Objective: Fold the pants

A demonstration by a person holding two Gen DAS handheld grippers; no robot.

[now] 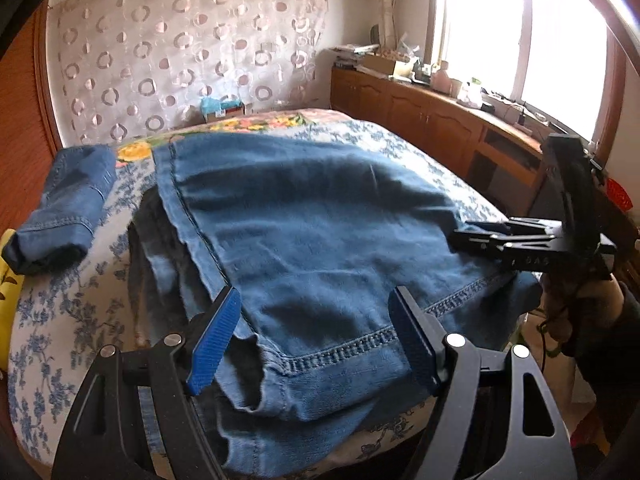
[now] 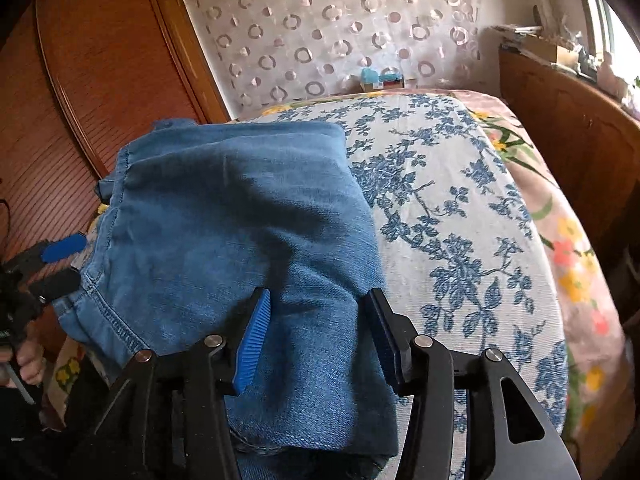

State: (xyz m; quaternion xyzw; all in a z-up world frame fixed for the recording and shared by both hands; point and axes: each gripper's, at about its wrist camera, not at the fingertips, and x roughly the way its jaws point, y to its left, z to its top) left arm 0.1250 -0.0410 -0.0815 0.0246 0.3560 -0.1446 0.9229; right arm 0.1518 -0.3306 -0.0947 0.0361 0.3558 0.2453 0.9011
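Blue denim pants [image 1: 304, 232] lie folded on the bed, hem edge toward me; they also show in the right wrist view [image 2: 240, 216]. My left gripper [image 1: 316, 320] is open, its blue-padded fingers astride the near hem, just above the cloth. My right gripper [image 2: 316, 320] is open over the right edge of the folded denim. It shows from the side in the left wrist view [image 1: 476, 232], resting at the pants' right edge. The left gripper shows at the left in the right wrist view [image 2: 60, 264]. Neither gripper holds cloth.
A second folded pair of jeans [image 1: 64, 208] lies at the bed's left. The bed [image 2: 460, 208] has a blue floral cover. A wooden cabinet [image 1: 432, 120] with clutter runs along the right under the window. A wooden wardrobe [image 2: 92, 72] stands at left.
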